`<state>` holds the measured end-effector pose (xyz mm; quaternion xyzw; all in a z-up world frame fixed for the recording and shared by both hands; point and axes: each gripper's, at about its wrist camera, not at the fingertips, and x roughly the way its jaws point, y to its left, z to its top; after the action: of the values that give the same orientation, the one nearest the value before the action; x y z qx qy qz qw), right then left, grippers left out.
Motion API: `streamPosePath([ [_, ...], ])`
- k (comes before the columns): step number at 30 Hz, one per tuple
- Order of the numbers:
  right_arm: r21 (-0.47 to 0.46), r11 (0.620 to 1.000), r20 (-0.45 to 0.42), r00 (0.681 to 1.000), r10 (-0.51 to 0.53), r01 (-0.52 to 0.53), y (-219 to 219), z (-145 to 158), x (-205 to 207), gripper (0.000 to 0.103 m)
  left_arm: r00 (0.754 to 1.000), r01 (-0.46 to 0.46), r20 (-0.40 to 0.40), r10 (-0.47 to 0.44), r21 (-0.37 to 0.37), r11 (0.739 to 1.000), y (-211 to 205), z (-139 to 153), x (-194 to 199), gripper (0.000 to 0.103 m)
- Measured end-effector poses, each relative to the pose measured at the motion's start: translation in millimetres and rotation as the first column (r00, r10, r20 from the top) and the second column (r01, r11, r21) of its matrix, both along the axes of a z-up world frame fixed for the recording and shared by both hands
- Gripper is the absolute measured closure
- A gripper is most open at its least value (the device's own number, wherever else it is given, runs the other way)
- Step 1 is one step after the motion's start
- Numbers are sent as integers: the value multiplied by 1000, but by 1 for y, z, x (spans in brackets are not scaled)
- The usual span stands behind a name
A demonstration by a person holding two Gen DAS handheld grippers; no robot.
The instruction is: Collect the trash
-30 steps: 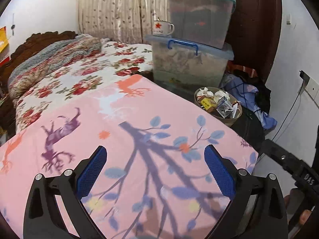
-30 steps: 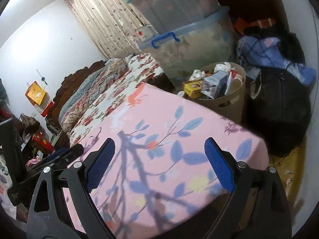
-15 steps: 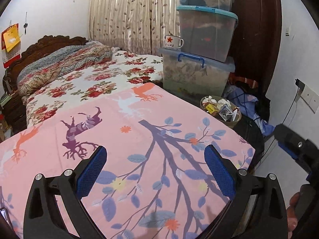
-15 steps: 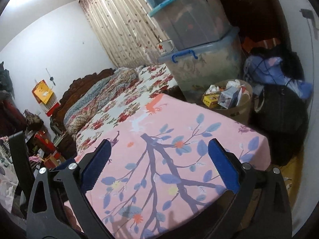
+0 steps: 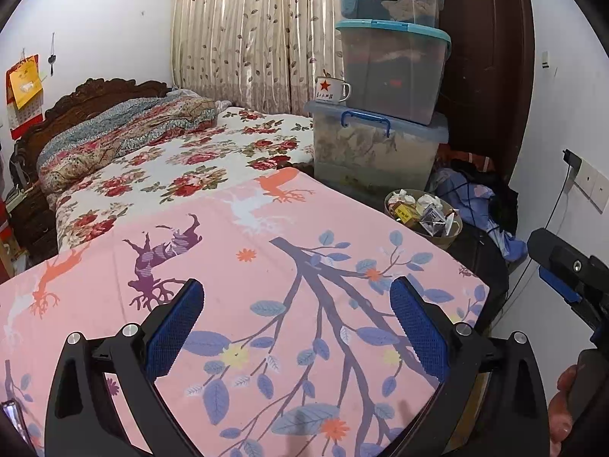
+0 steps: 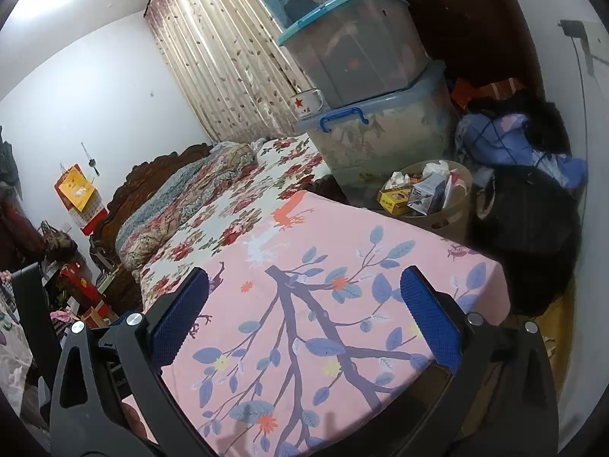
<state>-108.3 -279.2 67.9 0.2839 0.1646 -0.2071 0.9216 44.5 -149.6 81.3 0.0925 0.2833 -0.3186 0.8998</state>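
A round beige trash basket (image 5: 449, 242) (image 6: 456, 213) stands on the floor past the far corner of the pink leaf-print cloth (image 5: 266, 285) (image 6: 323, 304). It is full of wrappers, tissue and small boxes, among them a yellow box (image 6: 394, 200). My left gripper (image 5: 300, 323) hangs open above the pink cloth with nothing between its blue pads. My right gripper (image 6: 304, 312) is also open and empty over the same cloth. Part of the right gripper (image 5: 567, 278) shows at the right edge of the left wrist view, with a hand below it.
Stacked clear storage boxes (image 5: 388, 72) (image 6: 357, 57) rise behind the basket, with a white star mug (image 5: 331, 89) on the lowest lid. A floral bed (image 5: 171, 163) lies left. Clothes and a black bag (image 6: 529, 236) fill the floor right, before a dark door (image 5: 483, 57).
Both grippers have pulled back and risen from the basket, so it looks smaller and more of the pink cloth shows. The right jaws opened a little wider.
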Motion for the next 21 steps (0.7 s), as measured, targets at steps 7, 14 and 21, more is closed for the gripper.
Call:
streamPosePath([
  [7,34,999,-19,1000,-4,5,-7,-15,3,3,1000,8,18,-9,15,1000,-6,-4,-3,9],
  [14,51,998,-26,999,-30,31,-11,-23,8,3,997,-36,70,34,27,999,-3,-8,-4,9],
  [21,45,999,-12,1000,-18,19,-1,-23,12,3,977,-132,170,125,30,991,12,6,-7,9],
])
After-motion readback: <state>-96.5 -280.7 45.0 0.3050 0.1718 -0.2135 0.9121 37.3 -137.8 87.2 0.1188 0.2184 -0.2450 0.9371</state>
